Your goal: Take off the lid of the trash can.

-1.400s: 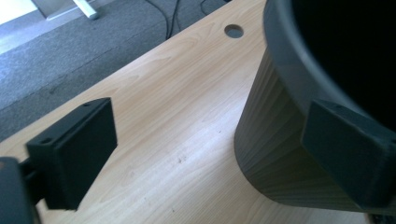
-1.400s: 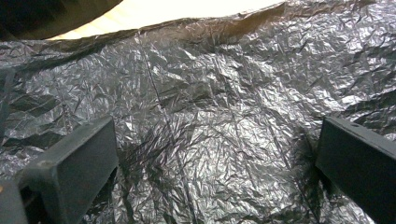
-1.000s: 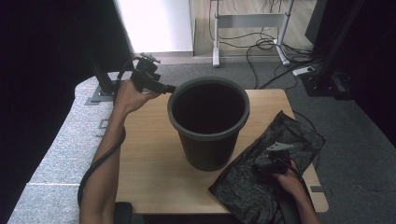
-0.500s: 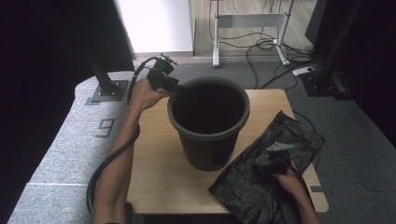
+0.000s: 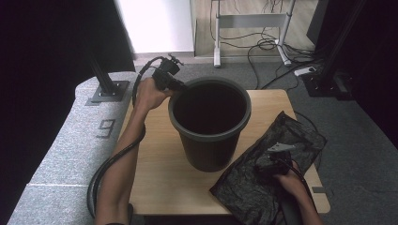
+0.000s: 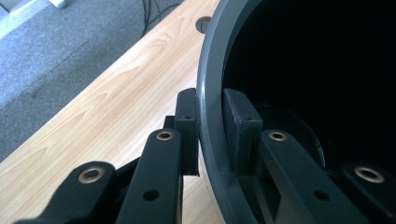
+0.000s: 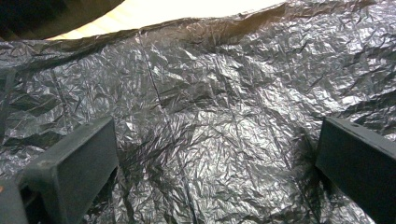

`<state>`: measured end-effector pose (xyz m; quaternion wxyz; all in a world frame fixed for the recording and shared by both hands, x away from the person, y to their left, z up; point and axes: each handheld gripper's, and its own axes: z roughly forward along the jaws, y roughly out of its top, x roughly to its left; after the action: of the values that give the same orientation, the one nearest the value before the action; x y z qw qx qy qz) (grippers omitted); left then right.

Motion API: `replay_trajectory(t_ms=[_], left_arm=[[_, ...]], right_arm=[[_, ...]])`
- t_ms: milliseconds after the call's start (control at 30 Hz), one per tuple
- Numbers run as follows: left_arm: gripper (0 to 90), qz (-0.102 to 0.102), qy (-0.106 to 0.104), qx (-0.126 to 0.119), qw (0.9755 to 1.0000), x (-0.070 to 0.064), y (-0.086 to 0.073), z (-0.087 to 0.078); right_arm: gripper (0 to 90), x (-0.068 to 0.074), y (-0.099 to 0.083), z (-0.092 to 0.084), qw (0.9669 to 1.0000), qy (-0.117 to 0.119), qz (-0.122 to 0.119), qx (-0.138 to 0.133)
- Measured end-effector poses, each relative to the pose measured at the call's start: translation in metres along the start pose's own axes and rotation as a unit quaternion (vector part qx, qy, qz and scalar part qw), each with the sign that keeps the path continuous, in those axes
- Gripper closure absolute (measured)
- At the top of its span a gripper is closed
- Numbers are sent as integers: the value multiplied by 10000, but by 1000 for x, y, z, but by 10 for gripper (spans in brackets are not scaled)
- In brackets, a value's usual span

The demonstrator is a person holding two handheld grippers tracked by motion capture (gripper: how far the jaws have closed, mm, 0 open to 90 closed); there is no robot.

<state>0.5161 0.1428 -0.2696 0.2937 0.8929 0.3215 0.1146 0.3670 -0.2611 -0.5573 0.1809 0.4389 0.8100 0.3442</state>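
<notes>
A dark grey plastic bin (image 5: pixel 209 140) stands upright on the wooden table (image 5: pixel 155 173). My left gripper (image 5: pixel 177 88) is at the bin's far left rim (image 6: pixel 210 70). Its jaws have just been closing, one pad outside the wall and one inside, and my left gripper (image 6: pixel 210 126) now pinches the rim. A crumpled black plastic bag (image 5: pixel 293 131) lies flat on the table's right front. My right gripper (image 5: pixel 266 164) rests over the bag (image 7: pixel 210 93). In its own view my right gripper (image 7: pixel 217 163) stands wide open, with only bag film beneath the jaws.
Table edges run close to the bin at the left and back, and a round cable hole (image 6: pixel 204 23) lies beyond the rim. Grey carpet surrounds the table. Cables (image 5: pixel 277 51) and a metal frame (image 5: pixel 251 21) sit on the floor behind. A black stand foot (image 5: pixel 110 89) is at the left.
My left hand moved right from beside the bin to its rim, and its jaws closed around the rim. The right hand and the bag stayed put.
</notes>
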Motion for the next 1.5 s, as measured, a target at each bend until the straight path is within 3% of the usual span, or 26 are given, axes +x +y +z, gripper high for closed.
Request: replay_trajectory(t_ms=[33,267,600,800,1067,1267,1500], left_arm=[[773,-55,-21,-99,9999,0,2,-6],[780,-145,29,-7,9999,-3,8,-14],[793,-670,-426,-91,9968,5,9,-24],[796,-861,-609,-143,9943,7,10,-29],[796,-937,-657,-116,9934,8,11,-31],[794,-893,-546,-44,9945,7,7,-24],[793,-874,-546,-65,9946,8,5,-20]], right_arm=[[0,0,0,0,10000,-2,1,-3],[0,0,0,0,10000,-2,0,-3],[0,0,0,0,10000,-3,-2,-5],[0,0,0,0,10000,-3,0,-4],[0,0,0,0,10000,-1,-2,-4],[0,-3,2,-4,9999,92,-8,105],[0,-8,23,-33,9990,211,146,-359]])
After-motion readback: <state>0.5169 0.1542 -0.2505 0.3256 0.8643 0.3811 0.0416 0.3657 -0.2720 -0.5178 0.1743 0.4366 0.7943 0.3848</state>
